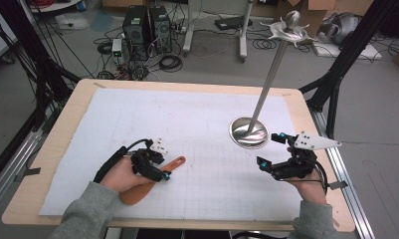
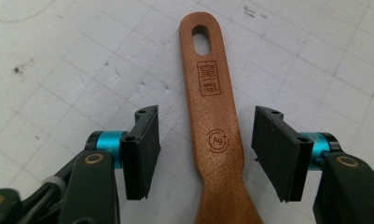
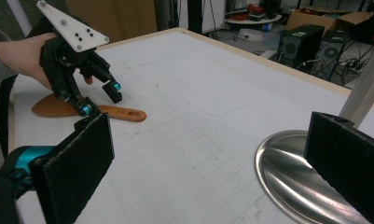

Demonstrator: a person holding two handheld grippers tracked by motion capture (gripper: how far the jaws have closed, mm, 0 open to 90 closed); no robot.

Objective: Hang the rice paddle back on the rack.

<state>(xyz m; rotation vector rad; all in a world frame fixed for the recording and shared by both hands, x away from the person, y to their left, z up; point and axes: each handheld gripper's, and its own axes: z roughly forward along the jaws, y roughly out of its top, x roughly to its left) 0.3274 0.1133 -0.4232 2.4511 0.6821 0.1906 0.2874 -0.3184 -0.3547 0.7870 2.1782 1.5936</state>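
A pale wooden worktop (image 1: 67, 117) under a white gridded mat (image 1: 187, 124) fills the centre. Grey floor (image 1: 222, 67) lies behind, with two black computer towers (image 1: 147, 25) and tangled cables (image 1: 169, 62) at upper centre and cardboard boxes (image 1: 311, 10) upper right.

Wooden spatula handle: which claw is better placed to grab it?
Left. The left claw straddles the wooden spatula handle, pads just short of it. The right claw is open by the metal stand base.

On the worktop (image 1: 62, 129), the wooden spatula (image 1: 152, 179) lies well to the left of the metal stand (image 1: 249, 132) and nearer the person's edge; the stand's base sits on the worktop's right part, its pole leaning away toward the far right
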